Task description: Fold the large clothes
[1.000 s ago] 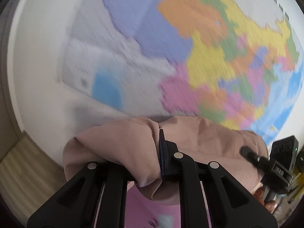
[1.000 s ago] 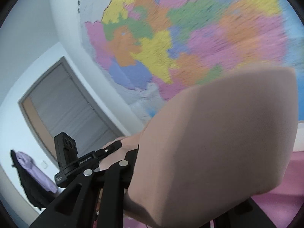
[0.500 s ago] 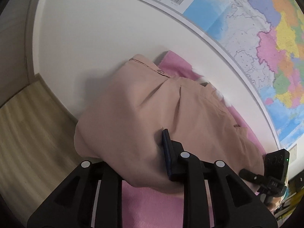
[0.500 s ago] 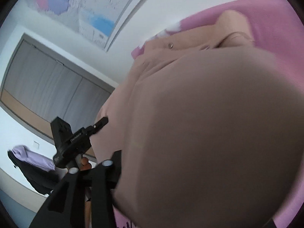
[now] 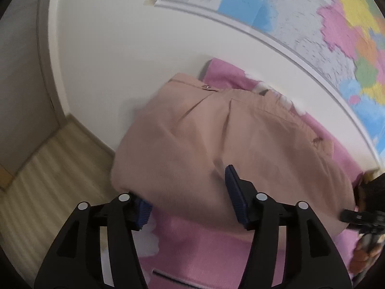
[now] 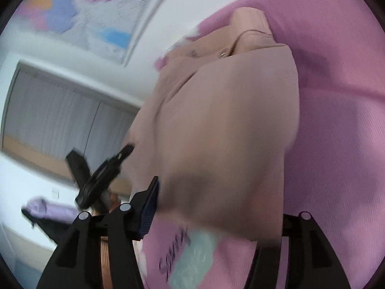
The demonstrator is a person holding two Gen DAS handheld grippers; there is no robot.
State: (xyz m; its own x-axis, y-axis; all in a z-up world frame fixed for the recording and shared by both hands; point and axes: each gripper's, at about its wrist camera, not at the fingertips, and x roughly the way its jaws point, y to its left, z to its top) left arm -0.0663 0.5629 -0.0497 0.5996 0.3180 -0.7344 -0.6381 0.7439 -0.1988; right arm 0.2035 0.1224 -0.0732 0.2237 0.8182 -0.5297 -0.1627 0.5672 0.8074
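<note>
A dusty-pink pair of trousers (image 5: 216, 139) lies folded over itself on a pink bed cover (image 5: 204, 260), waistband with a metal snap toward the wall. My left gripper (image 5: 190, 202) is open, its blue pads on either side of the near folded edge, cloth loose between them. In the right wrist view the same trousers (image 6: 228, 125) fill the middle. My right gripper (image 6: 216, 216) is open with the cloth's near edge between its jaws; only the left pad (image 6: 150, 207) shows, the right one is hidden by cloth.
A white wall with a coloured map (image 5: 324, 24) runs behind the bed. Wooden floor (image 5: 48, 168) lies left of the bed edge. The other gripper (image 6: 96, 175) shows at left in the right wrist view, with a grey wardrobe (image 6: 60, 110) behind it.
Both grippers swung down from facing the wall map, carrying the trousers' edge over onto the bed. Both have opened, and the cloth now rests folded on the cover.
</note>
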